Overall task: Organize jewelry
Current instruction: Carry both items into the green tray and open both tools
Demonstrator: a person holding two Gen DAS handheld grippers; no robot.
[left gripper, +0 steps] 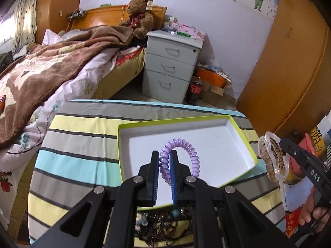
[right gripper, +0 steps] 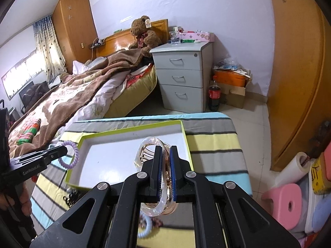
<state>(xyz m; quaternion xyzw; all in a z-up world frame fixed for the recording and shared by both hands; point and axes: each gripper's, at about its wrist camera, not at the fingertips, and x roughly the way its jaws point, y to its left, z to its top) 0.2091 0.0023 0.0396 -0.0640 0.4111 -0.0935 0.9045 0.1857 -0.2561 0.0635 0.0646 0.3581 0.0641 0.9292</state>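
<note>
striped cloth-covered table (left gripper: 78, 136) under shallow white lime-rimmed cardboard box (left gripper: 244, 136) | tangled jewelry heap (left gripper: 161, 225) just before box | left gripper (left gripper: 165, 155) clamps purple plastic spiral hair tie (left gripper: 192, 150) above box | right gripper (right gripper: 165, 150) clamps clear resin bangles (right gripper: 149, 144) above box

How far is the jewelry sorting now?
Done: nothing; the white box looks empty. In hand: the left gripper holds a purple coil band, the right gripper clear bangles, both above the box. Left: release them; more jewelry lies before the box.
</note>
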